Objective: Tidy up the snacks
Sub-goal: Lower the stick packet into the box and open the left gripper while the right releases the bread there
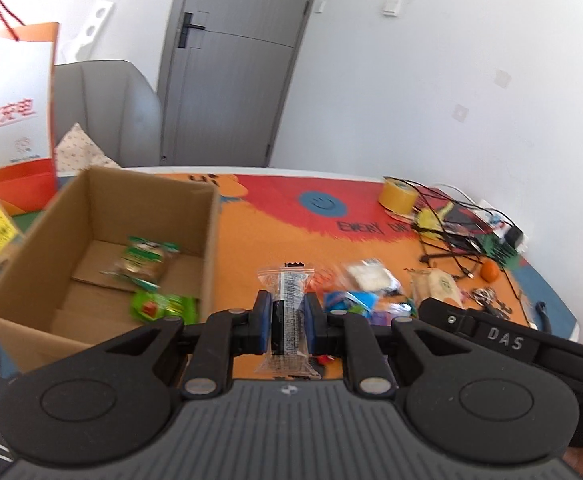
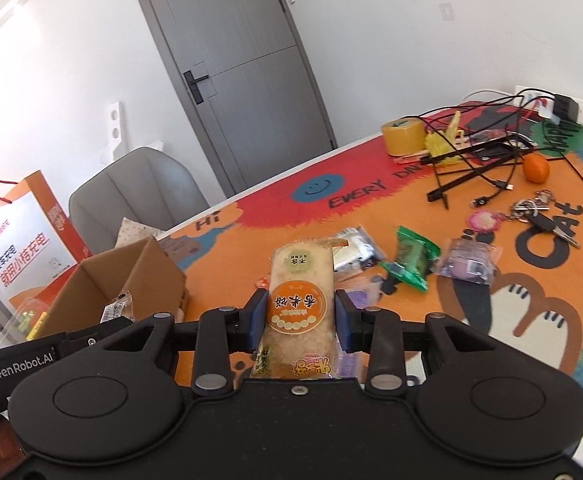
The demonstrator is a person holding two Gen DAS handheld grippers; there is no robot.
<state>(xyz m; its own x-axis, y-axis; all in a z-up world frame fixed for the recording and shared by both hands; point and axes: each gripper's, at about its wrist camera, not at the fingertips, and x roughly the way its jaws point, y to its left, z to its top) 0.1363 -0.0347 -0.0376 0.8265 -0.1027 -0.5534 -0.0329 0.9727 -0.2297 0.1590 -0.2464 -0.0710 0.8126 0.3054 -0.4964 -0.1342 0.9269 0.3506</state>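
Beyond the left gripper pinching a dark bar, only its view shows the box's green packets.

Bright, even daylight fills both my views, with only soft shadows on the bench. The fisheye bends the door and darkens the corners. In my left view the packets inside the box are smeared by blur; beyond it, the far wall looks washed out.
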